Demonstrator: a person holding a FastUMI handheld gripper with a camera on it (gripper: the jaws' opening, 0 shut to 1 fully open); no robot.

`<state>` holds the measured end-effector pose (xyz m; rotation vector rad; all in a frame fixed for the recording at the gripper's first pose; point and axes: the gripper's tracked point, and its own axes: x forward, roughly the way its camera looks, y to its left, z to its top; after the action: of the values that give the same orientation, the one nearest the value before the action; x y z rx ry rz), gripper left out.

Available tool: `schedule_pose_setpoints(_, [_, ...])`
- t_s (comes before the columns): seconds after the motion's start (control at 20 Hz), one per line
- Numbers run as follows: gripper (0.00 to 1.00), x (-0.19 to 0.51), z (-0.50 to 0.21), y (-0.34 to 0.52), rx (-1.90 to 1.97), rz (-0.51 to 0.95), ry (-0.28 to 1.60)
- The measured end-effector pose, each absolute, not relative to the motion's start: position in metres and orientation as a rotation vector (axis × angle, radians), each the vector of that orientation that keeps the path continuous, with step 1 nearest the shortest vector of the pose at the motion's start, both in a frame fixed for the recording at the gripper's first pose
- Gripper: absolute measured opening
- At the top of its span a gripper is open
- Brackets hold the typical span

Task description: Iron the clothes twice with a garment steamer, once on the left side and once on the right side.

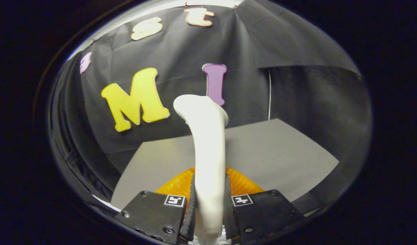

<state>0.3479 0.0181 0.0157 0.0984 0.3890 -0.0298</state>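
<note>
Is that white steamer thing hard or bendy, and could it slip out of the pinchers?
The smooth white plastic garment steamer probably feels hard: it stands straight up between the black gripper fingers without sagging. Its glossy, rounded handle could slip or twist. Its wider head sits high, so it may feel top-heavy.

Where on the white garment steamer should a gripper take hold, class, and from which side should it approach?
Take the garment steamer by its long narrow handle, below the wider head, closing from the two flat sides. The handle is slim enough to fit between the fingers, while the head flares out. The gripper already shows this: both fingers press on the handle, above the orange object on the grey table.
</note>
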Motion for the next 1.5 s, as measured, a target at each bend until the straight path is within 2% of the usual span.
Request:
schedule_pose_setpoints(0.4, [0.36,0.284,0.103,0.115,0.072,0.13,0.133])
schedule_pose_setpoints(0.65, [0.36,0.262,0.155,0.187,0.028,0.192,-0.031])
schedule_pose_setpoints(1.0, [0.36,0.232,0.225,0.295,0.001,0.35,-0.252])
schedule_pose_setpoints(1.3, [0.36,0.238,0.233,0.353,-0.047,0.356,-0.24])
schedule_pose_setpoints(1.5, [0.36,0.242,0.203,0.368,-0.085,0.357,-0.187])
